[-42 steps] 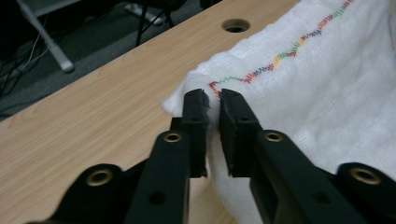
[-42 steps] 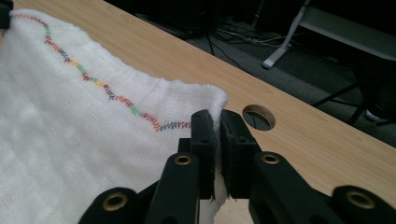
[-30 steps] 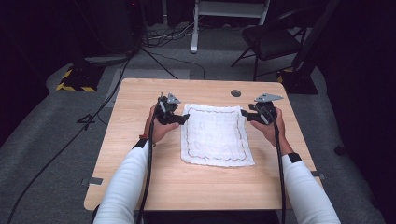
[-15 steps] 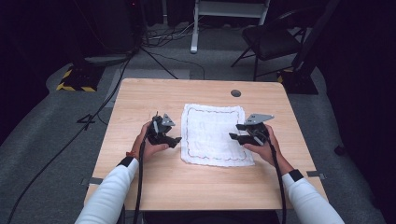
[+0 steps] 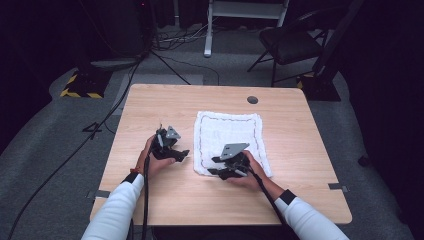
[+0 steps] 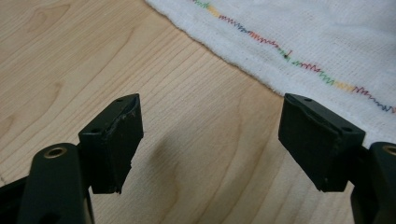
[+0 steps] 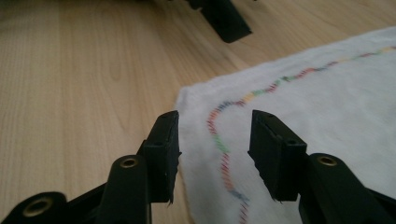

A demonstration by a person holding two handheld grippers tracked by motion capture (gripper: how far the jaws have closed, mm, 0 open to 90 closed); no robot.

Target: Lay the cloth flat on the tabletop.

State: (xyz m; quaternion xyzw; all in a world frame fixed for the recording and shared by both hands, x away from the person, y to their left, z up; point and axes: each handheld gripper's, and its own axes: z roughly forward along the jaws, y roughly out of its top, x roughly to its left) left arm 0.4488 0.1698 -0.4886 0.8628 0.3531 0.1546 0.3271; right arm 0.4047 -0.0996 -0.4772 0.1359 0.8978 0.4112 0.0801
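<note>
The white towel (image 5: 230,142) lies flat at frame centre on the surface (image 5: 150,110); the right tool (image 5: 216,166), half-open, straddles its lower-left corner to pinch it, while the left tool (image 5: 183,155) gapes wide beside it, empty

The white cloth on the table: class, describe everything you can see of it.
The white cloth is a roughly square piece of soft woven fabric, like a towel, with a multicoloured zigzag stitch line running just inside its hem. It lies spread flat and unfolded on the wooden table, right of centre. The right tool sits open over its near left corner; the left tool is open above bare wood beside its edge.
</note>
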